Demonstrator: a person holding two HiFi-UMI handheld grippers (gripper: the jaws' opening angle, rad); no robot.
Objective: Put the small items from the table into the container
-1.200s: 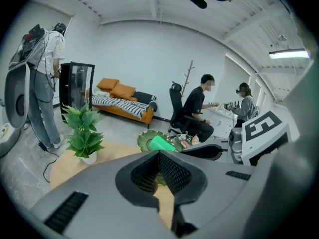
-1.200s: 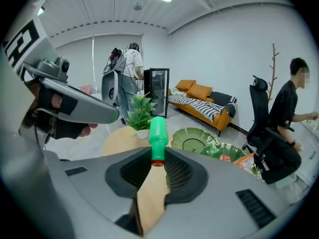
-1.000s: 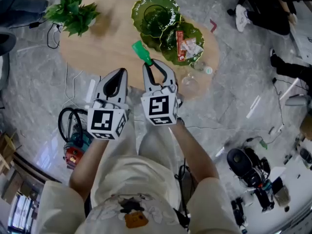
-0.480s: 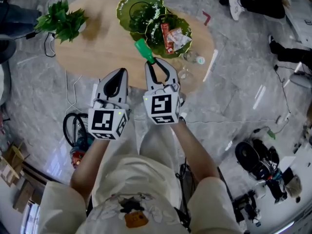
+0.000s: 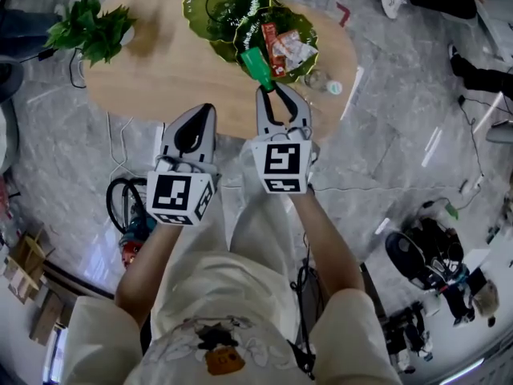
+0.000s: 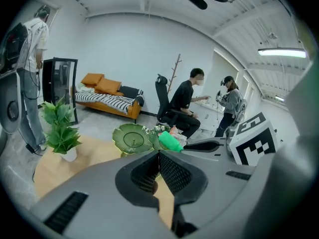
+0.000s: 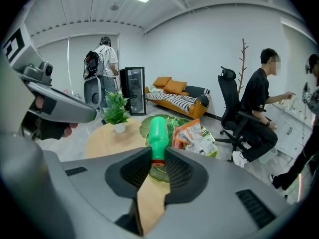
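A person stands at the near edge of a wooden oval table (image 5: pixel 160 70), a two-jaw gripper in each hand. The right gripper (image 5: pixel 278 95) is clamped on the red-ringed neck of a green bottle (image 5: pixel 258 69), its jaws pressing on both sides of the neck in the right gripper view, and the bottle's body (image 7: pixel 158 128) points away from the person. From the head view the bottle hangs clear of the tabletop, its far end over the near-left rim of a green leaf-shaped dish (image 5: pixel 309 54) that holds snack packets (image 5: pixel 287 48). A second green dish (image 5: pixel 204 10) touches the first on its far-left side. The left gripper (image 5: pixel 204 111) hovers just left of the right one, above the table's near edge, its jaws together with nothing between them. A potted plant (image 5: pixel 88 30) stands at the table's far-left end, and a clear bottle (image 5: pixel 323 83) lies near the right edge, just beside the dish of packets. Cables (image 5: pixel 120 199) lie on the marble floor to the left.
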